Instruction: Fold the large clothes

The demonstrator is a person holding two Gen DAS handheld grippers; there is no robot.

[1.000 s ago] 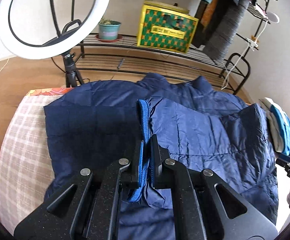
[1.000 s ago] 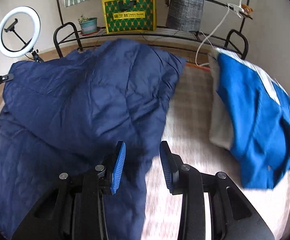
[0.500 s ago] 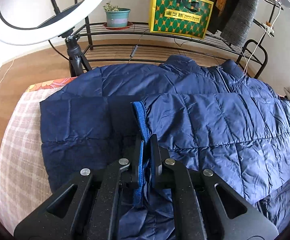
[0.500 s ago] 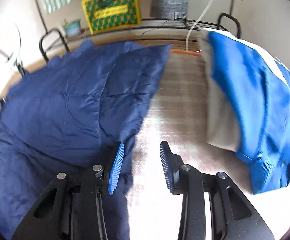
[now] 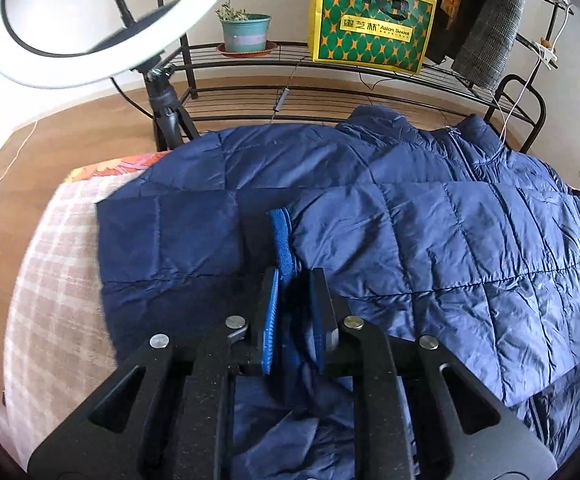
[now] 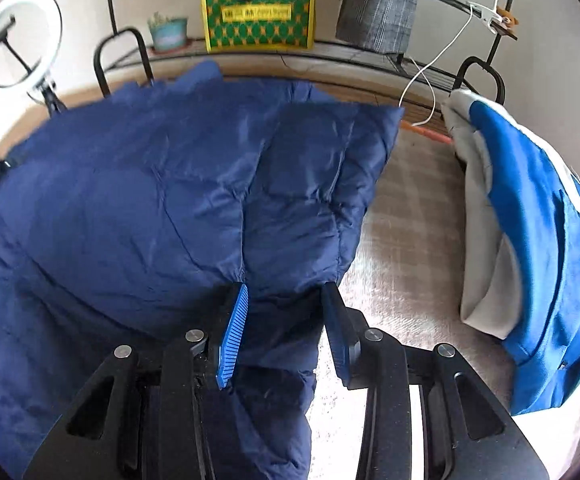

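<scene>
A navy quilted puffer jacket (image 5: 430,240) lies spread over a checked bed cover (image 5: 49,280), its sleeve folded across the body. My left gripper (image 5: 294,276) stands slightly parted around the sleeve's blue knit cuff (image 5: 283,240), which lies between the jaws. In the right wrist view the same jacket (image 6: 169,200) fills the left and middle. My right gripper (image 6: 283,292) is open and empty, its jaws over the jacket's right-hand edge, just above the fabric.
A folded blue and white garment (image 6: 530,240) lies on the bed at the right. Behind stand a metal rack (image 5: 330,64) with a green and yellow box (image 5: 370,32) and a potted plant (image 5: 245,32). A ring light (image 5: 89,24) stands at far left.
My left gripper's jaws have parted a little around the cuff after laying the sleeve across the jacket. My right gripper moved left, from over the bed cover to over the jacket's edge.
</scene>
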